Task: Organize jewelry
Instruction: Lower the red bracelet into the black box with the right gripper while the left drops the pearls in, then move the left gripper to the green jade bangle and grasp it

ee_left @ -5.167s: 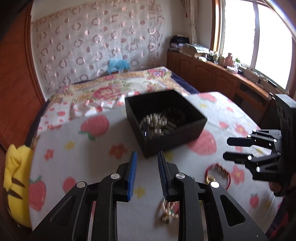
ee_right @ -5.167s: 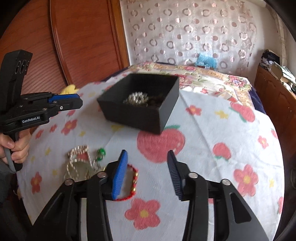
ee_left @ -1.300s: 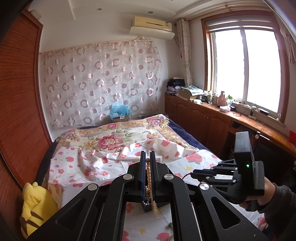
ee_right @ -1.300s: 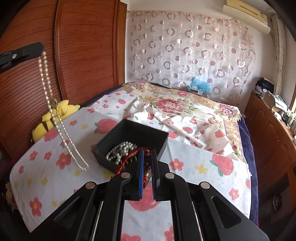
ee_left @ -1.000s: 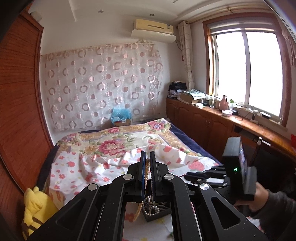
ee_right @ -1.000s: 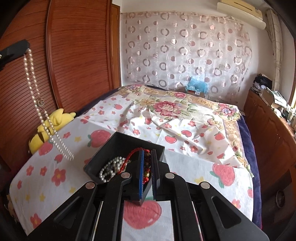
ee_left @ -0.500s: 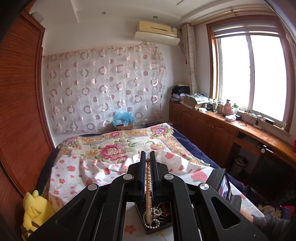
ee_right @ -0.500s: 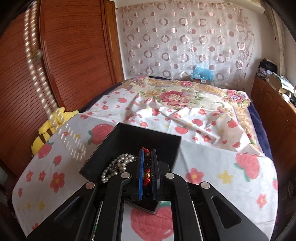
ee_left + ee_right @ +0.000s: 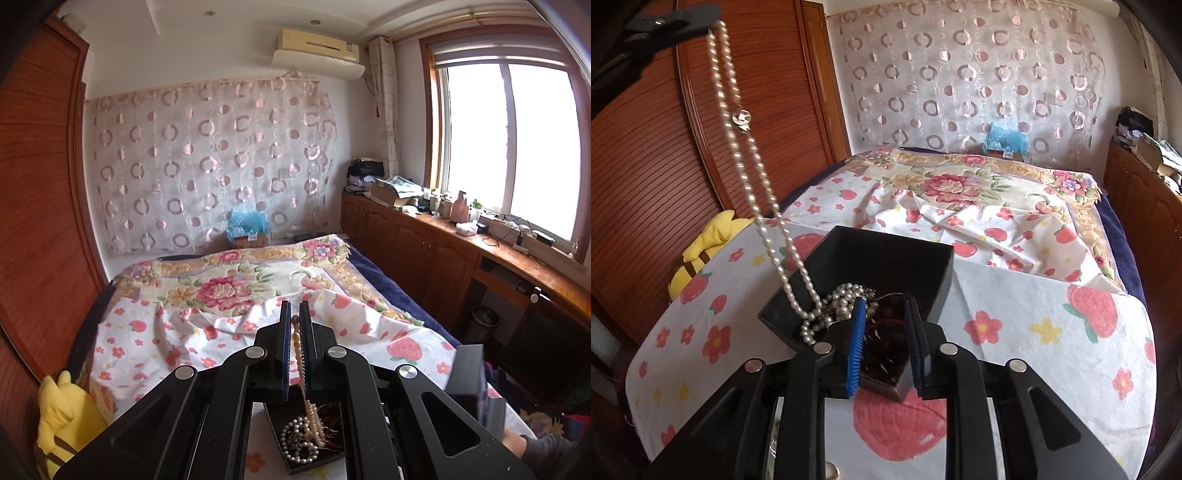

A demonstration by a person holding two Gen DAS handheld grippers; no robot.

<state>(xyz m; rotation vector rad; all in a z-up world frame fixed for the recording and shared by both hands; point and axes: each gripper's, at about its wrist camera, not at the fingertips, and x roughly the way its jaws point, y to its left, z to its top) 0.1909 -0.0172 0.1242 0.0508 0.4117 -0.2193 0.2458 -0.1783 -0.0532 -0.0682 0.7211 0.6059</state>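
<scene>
My left gripper (image 9: 294, 317) is shut on a pearl necklace (image 9: 297, 350) and holds it high; it also shows at the top left of the right wrist view (image 9: 713, 23). The necklace (image 9: 750, 177) hangs down with its lower end inside the black box (image 9: 879, 254), on other pearls there. My right gripper (image 9: 886, 306) is open just above the box's near corner. The red bead bracelet (image 9: 886, 332) lies in the box between its fingers. In the left wrist view the box (image 9: 280, 439) sits below with pearls in it.
The box stands on a strawberry and flower cloth (image 9: 1034, 332) over a table. A bed with a floral cover (image 9: 229, 280) lies behind. A yellow plush toy (image 9: 701, 243) is at the left, by a wooden wardrobe (image 9: 646, 166). Wooden cabinets (image 9: 424, 251) run under the window.
My right gripper has opened and let the red bracelet fall into the box. My left gripper has carried the pearl necklace over the box and its lower end now rests inside.
</scene>
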